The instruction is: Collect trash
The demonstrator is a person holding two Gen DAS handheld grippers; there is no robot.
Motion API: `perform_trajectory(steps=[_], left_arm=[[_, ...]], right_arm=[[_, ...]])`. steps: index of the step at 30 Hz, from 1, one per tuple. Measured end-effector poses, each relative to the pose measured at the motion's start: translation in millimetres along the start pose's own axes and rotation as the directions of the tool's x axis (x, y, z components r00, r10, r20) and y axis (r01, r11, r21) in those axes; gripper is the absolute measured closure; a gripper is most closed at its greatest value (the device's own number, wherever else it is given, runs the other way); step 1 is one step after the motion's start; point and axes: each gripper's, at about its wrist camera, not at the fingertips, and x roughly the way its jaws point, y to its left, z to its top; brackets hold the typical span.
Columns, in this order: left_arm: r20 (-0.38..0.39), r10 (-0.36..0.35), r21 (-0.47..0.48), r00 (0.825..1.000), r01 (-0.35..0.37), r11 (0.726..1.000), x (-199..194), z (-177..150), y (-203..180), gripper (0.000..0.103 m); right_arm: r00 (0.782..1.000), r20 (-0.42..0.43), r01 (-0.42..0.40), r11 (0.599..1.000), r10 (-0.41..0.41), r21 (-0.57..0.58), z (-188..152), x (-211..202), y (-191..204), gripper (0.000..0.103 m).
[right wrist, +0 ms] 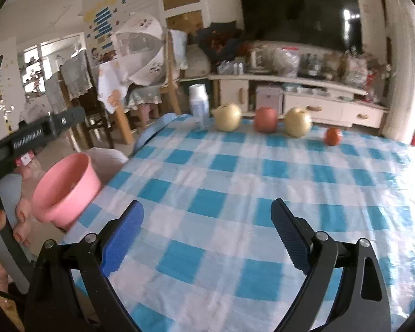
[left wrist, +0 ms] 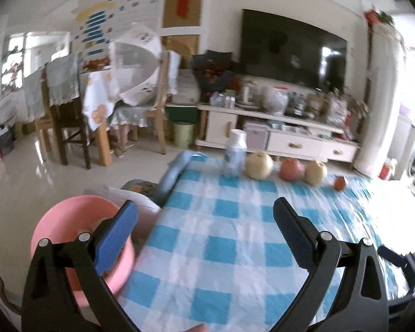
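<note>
A pink bin [left wrist: 69, 227] [right wrist: 66, 182] stands open-topped just off the left edge of a table with a blue-and-white checked cloth [left wrist: 221, 249] [right wrist: 235, 193]. Along the table's far edge stand a white plastic bottle [left wrist: 235, 152] [right wrist: 198, 102], two yellow pears [left wrist: 259, 165] [right wrist: 227, 116], a red apple [left wrist: 291, 169] [right wrist: 266, 119] and a small red piece [left wrist: 340, 183] [right wrist: 332, 136]. My left gripper [left wrist: 206, 204] hangs open over the table's left edge, its left finger in front of the bin. My right gripper [right wrist: 207, 204] is open above the cloth. Both are empty.
The left gripper's black handle [right wrist: 38, 135] and a person's hand [right wrist: 22, 213] show at the left of the right wrist view. Beyond the table are wooden chairs [left wrist: 66, 127], a green floor bin [left wrist: 184, 132], a crowded TV cabinet [left wrist: 276, 132] and a dark TV [left wrist: 293, 52].
</note>
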Motion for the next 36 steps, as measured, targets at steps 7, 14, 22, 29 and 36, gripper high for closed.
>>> perform_trajectory(steps=[7, 14, 22, 29, 36], left_arm=[[0.052, 0.001, 0.115, 0.999, -0.007, 0.993, -37.7, -22.0, -56.3, 0.004], [0.067, -0.018, 0.156, 0.998, 0.007, 0.988, -68.5, -41.0, -94.9, 0.004], [0.038, -0.058, 0.201, 0.998, 0.05, 0.978, -91.4, -64.6, -124.8, 0.004], [0.02, -0.103, 0.26, 0.994, 0.094, 0.961, -108.8, -83.9, -150.9, 0.004], [0.012, -0.118, 0.268, 0.993, 0.111, 0.957, -119.9, -92.1, -160.6, 0.004]], right_arm=[[0.994, 0.046, 0.102, 0.995, -0.103, 0.015, -17.8, -37.5, -35.5, 0.009], [0.977, 0.085, 0.195, 0.981, -0.196, 0.012, -41.5, -70.3, -61.3, 0.009], [0.957, 0.089, 0.274, 0.961, -0.276, 0.039, -70.2, -97.6, -86.7, 0.009], [0.938, 0.116, 0.321, 0.945, -0.327, 0.068, -82.1, -118.3, -99.3, 0.009], [0.925, 0.139, 0.347, 0.935, -0.354, 0.069, -85.1, -128.3, -100.8, 0.009]])
